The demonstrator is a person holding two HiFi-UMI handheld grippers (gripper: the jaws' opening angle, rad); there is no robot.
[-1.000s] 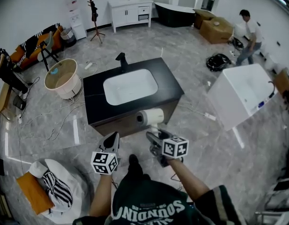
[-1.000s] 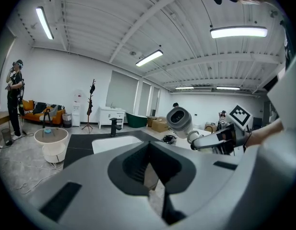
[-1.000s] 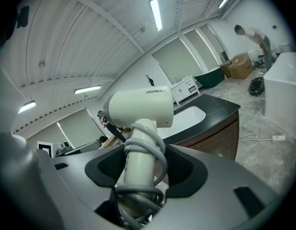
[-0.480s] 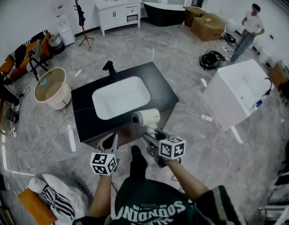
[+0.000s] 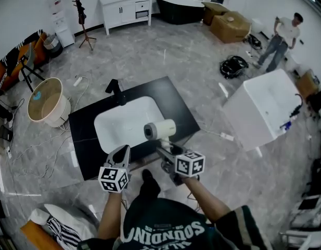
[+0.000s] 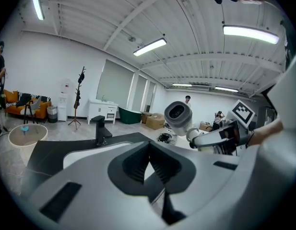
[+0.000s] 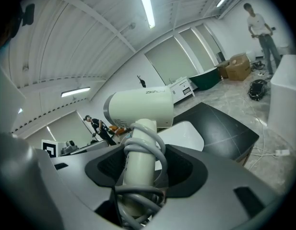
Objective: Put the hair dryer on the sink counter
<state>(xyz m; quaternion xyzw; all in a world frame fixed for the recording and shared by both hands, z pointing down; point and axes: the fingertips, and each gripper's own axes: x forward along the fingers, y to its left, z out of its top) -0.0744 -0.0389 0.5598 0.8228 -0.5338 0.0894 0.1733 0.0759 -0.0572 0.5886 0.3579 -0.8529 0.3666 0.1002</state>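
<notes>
By the sink counter (image 5: 177, 109), right gripper (image 5: 166, 154) clamps the hair dryer (image 5: 160, 130); left gripper (image 5: 123, 152) seems closed, empty.

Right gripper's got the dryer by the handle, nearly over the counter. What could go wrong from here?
1. The fingers of the right gripper close on the hair dryer over its coiled cord, so it could slip or its head could tip.
2. It hovers by the basin and the front edge of the sink counter; released there, the round barrel might roll into the basin or off the counter.
</notes>
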